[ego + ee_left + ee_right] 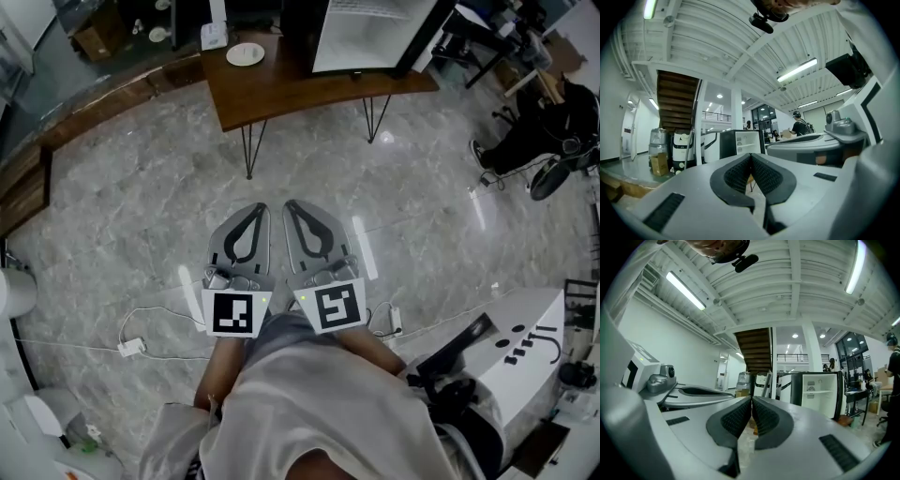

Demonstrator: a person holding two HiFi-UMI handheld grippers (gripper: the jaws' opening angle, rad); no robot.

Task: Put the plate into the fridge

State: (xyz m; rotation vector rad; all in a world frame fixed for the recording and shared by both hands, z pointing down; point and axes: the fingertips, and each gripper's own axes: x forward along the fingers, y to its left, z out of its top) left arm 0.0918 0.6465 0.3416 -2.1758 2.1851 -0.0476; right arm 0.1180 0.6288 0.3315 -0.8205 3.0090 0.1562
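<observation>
I hold both grippers side by side, close to my body, above the grey marble floor [141,216]. The left gripper [751,157] is clenched: its dark ribbed pads meet at the tips and nothing is between them. The right gripper [752,400] is clenched in the same way and also carries nothing. The plate [245,54], white and round, lies on the brown wooden table [300,94], near its back left part, well apart from both grippers. The fridge [818,390], small and black, stands to the right of the plate, and its white inside with one shelf shows.
</observation>
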